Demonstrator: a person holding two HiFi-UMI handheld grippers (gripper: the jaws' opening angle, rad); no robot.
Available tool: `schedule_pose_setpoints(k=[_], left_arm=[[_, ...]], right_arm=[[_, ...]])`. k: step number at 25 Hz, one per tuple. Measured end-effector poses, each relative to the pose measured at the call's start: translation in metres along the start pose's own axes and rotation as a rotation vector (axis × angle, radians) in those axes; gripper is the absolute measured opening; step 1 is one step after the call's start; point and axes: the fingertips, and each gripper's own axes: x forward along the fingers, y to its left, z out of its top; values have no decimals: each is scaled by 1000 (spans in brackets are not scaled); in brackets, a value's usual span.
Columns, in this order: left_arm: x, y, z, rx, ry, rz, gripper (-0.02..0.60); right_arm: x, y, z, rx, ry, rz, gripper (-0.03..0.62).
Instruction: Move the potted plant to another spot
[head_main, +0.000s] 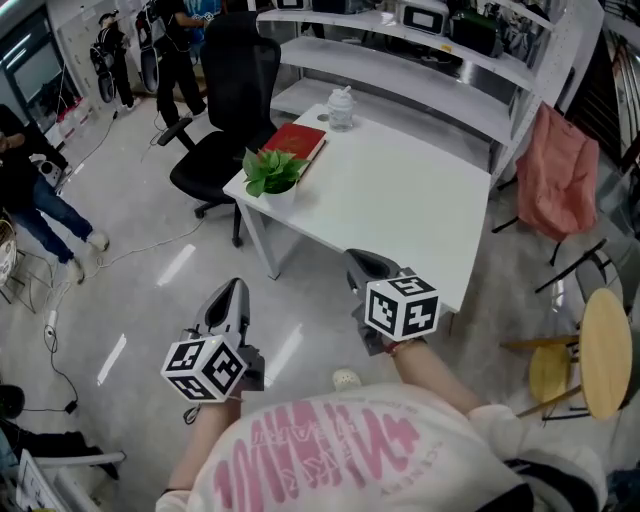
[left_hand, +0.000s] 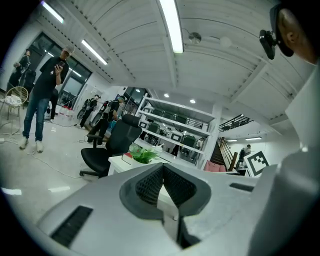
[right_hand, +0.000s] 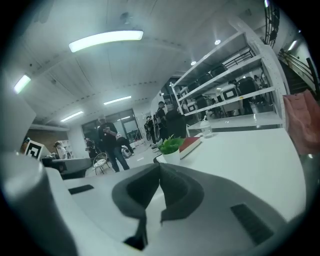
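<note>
The potted plant (head_main: 270, 172), green leaves in a small white pot, stands at the left corner of the white table (head_main: 400, 200). It also shows in the left gripper view (left_hand: 144, 155) and the right gripper view (right_hand: 171, 147), far ahead of both jaws. My left gripper (head_main: 234, 288) hangs over the floor short of the table, its jaws shut with nothing between them (left_hand: 162, 167). My right gripper (head_main: 360, 260) is at the table's near edge, also shut and empty (right_hand: 159, 167). Neither touches the plant.
A red book (head_main: 296, 141) lies right behind the plant, with a clear jar (head_main: 341, 108) further back. A black office chair (head_main: 225, 110) stands left of the table. A pink cloth (head_main: 555, 175) and yellow stools (head_main: 600, 350) are on the right. People stand far left.
</note>
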Motion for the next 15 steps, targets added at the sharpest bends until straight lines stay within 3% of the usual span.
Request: schedule_pose_setpoints(k=[15], left_arm=[[96,11,0,-77,-54,151,3]], right_arm=[[82,-68,52,-64,32,158,6]])
